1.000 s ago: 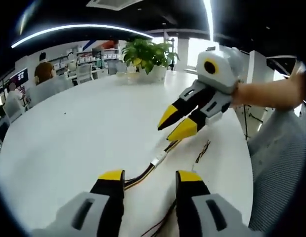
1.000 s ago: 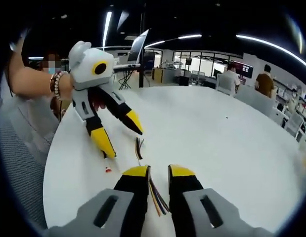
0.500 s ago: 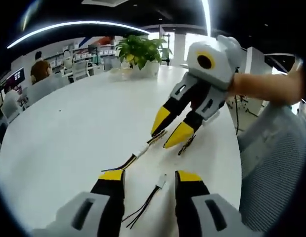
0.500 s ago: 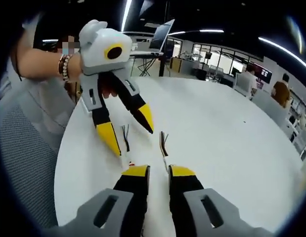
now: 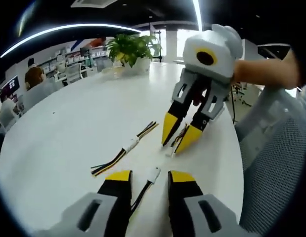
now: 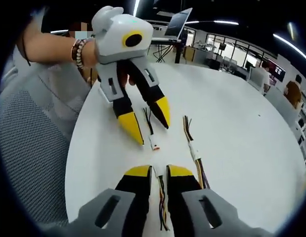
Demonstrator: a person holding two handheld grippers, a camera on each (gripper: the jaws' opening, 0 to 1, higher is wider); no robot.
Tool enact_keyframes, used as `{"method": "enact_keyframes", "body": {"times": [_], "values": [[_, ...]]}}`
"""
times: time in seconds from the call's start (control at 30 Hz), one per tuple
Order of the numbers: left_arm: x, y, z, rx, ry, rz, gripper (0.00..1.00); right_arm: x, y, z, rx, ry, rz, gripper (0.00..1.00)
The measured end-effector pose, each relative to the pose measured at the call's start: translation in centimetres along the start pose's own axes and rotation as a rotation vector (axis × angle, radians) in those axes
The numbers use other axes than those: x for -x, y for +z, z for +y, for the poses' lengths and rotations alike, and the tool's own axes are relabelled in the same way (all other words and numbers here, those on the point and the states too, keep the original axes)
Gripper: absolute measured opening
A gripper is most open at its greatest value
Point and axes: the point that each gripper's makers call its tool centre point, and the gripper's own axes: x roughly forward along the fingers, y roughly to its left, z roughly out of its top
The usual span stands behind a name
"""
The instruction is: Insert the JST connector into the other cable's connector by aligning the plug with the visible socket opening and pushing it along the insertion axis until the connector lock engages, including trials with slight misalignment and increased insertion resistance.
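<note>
- OK, left gripper [image 5: 150,178]: jaws parted over the white table [image 5: 68,123]. In the left gripper view a thin cable with a small white connector [image 5: 153,173] lies between the tips; can't tell if either jaw touches it.
- In the right gripper view the same gripper [image 6: 152,127] comes in from the upper left, tips angled down at the table, with that cable's white connector [image 6: 153,144] just below and between them.
- Right gripper [image 6: 158,172]: jaws nearly together, narrow gap, and a bundle of coloured wires [image 6: 161,207] runs down through that gap. Looks pinched, but I can't tell for sure.
- In the left gripper view, the right gripper [image 5: 180,138] has its tips down near the table edge, with dark wires [image 5: 180,134] between them.
- Third cable with a white sleeve [image 5: 130,144] lies loose on the table, apart from both grippers; in the right gripper view it [image 6: 194,149] sits right of the jaws.
- Potted plant [image 5: 128,48] at the far side of the table.
- Connectors are not mated.
</note>
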Motion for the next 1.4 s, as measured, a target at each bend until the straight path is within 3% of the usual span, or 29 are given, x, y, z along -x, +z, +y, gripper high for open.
{"method": "enact_keyframes", "body": {"times": [0.27,0.33,0.7,1.4], "values": [[-0.1,-0.7,0.0,0.040,-0.016,-0.003,0.19,0.3,-0.6,-0.4,-0.033,-0.007,-0.004,0.10],[-0.1,-0.7,-0.4,0.049,-0.030,-0.004,0.19,0.3,-1.0,-0.3,-0.019,-0.004,0.020,0.09],[-0.1,-0.8,-0.8,0.042,-0.041,0.002,0.12,0.1,-1.2,0.2,0.036,0.015,0.037,0.02],[-0.5,-0.9,-1.0,-0.004,-0.052,0.007,0.06,0.4,-0.6,-0.2,0.044,-0.002,0.009,0.01]]}}
